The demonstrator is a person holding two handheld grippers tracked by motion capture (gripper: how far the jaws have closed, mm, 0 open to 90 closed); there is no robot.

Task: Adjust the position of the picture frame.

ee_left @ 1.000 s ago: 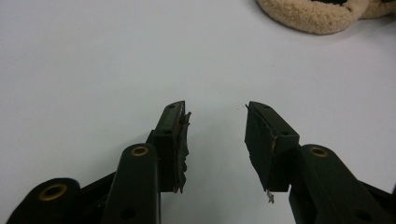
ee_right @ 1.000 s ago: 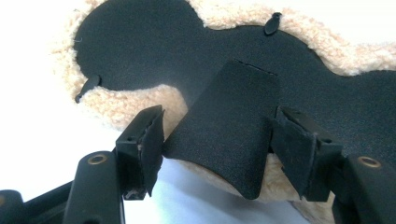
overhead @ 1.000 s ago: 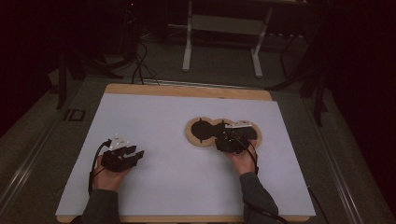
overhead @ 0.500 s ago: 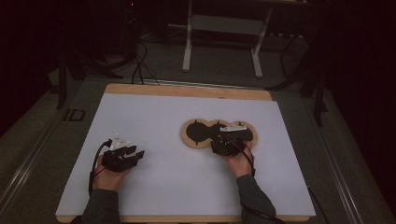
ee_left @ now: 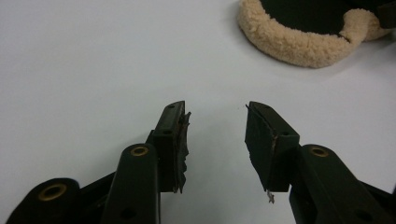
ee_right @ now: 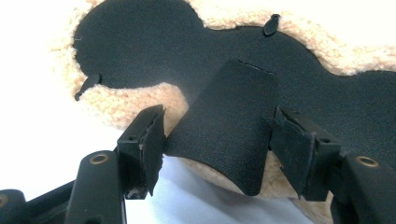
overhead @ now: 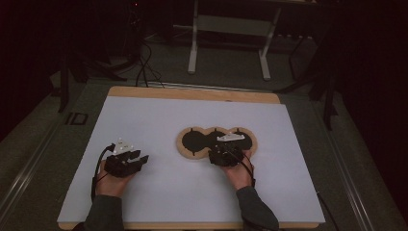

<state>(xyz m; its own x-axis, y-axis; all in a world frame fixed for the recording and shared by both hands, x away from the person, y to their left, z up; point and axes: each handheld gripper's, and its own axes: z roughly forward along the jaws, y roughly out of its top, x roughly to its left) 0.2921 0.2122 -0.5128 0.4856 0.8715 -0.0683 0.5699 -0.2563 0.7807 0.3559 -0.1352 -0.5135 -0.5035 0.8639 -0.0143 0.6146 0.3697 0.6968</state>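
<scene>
Right gripper (ee_right: 217, 149) is spread around a raised fold of the soft black three-lobed pad with tan fleece edging (ee_right: 140, 42), probably light and floppy; left gripper (ee_left: 215, 140) rests spread, empty, the pad well beyond.

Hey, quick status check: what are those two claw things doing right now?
Left gripper open, idle on table. Right gripper open around fleece pad's folded black flap. Nothing in the way.
</scene>
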